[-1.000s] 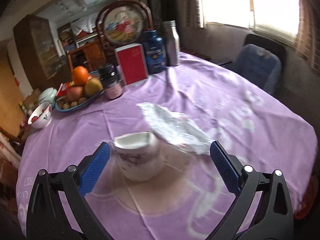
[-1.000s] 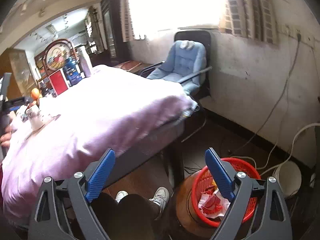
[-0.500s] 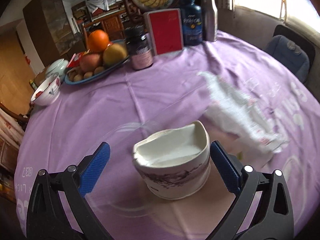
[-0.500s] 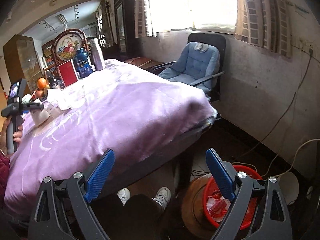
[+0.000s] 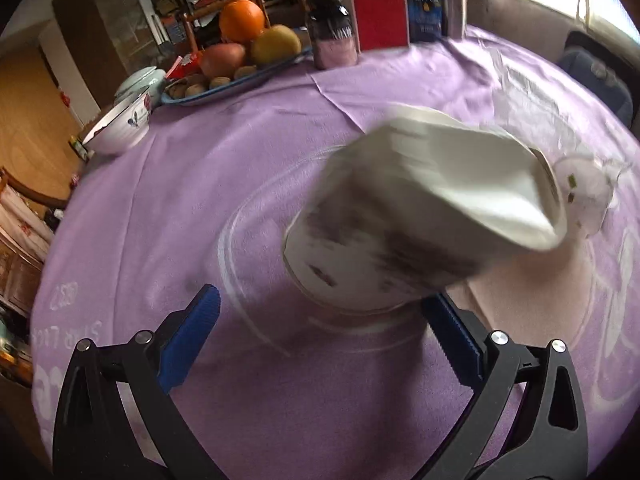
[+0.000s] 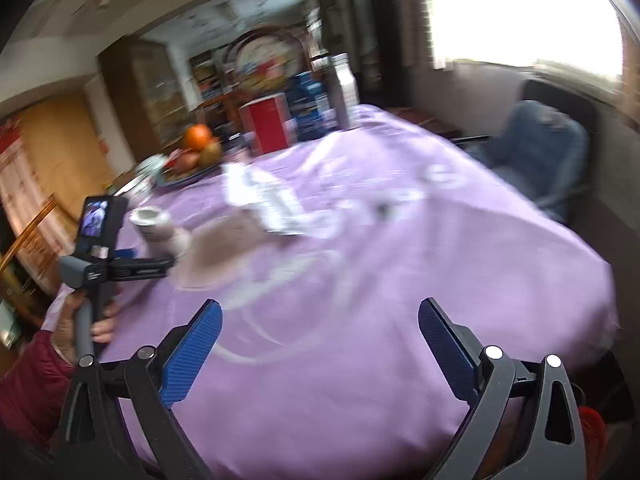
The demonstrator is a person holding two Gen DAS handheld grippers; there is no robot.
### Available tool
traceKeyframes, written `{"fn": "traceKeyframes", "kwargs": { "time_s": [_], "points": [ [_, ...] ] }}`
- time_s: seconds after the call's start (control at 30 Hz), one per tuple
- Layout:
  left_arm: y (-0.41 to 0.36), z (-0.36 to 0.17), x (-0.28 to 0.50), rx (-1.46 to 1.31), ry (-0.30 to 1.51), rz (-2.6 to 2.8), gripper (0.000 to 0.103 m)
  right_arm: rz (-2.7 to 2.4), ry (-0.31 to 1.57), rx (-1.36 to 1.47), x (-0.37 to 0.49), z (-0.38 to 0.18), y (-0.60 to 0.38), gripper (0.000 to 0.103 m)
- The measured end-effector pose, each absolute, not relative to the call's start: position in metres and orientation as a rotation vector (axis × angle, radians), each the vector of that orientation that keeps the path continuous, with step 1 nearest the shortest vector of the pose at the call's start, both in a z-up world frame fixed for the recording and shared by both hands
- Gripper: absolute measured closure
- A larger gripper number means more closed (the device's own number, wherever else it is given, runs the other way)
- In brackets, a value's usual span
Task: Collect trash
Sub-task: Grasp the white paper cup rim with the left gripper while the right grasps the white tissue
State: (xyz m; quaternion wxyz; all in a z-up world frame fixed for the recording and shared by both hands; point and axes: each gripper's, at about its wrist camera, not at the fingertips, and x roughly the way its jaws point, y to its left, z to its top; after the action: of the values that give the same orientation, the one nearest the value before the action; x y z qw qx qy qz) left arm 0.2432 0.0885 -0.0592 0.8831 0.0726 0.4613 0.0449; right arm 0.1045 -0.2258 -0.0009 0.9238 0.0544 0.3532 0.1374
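Note:
A crumpled white paper cup (image 5: 420, 216) with dark markings stands on the purple tablecloth (image 5: 200, 208), close up and blurred. My left gripper (image 5: 320, 336) is open, its blue fingers on either side of the cup's base, not touching. A clear plastic wrapper (image 5: 584, 184) lies right of the cup. In the right wrist view the cup (image 6: 156, 228) is small at left beside the left gripper's handle, and the wrapper (image 6: 272, 204) lies mid-table. My right gripper (image 6: 320, 344) is open and empty above the table's near edge.
A fruit plate (image 5: 240, 60), white bowl (image 5: 120, 128), dark jar (image 5: 334, 36), red box (image 5: 380, 8) and bottles stand at the table's far side. A blue chair (image 6: 540, 152) is at the right. A red bin's rim (image 6: 592, 424) shows low right.
My left gripper moved in close to the cup, which now fills the space between its fingers. My right gripper swung up from the floor and red bin toward the tabletop.

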Motion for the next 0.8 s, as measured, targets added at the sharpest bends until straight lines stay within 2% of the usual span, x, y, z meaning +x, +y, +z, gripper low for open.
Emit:
{"fn": "traceKeyframes", "kwargs": {
  "time_s": [0.13,0.33,0.57,0.8],
  "points": [
    [0.107,-0.064,0.249,0.002,1.02,0.05,0.005,0.328,0.739,0.032,0.137,-0.003,-0.178,0.006],
    [0.102,-0.065,0.245,0.0,0.984,0.076,0.005,0.351,0.753,0.033,0.197,-0.005,-0.148,0.006],
    [0.103,-0.064,0.243,-0.005,0.978,0.077,0.005,0.338,0.796,0.15,0.278,-0.017,-0.141,0.006],
    [0.103,-0.064,0.243,-0.004,0.978,0.075,0.005,0.335,0.894,0.271,0.33,-0.053,-0.157,0.006]
  ]
}}
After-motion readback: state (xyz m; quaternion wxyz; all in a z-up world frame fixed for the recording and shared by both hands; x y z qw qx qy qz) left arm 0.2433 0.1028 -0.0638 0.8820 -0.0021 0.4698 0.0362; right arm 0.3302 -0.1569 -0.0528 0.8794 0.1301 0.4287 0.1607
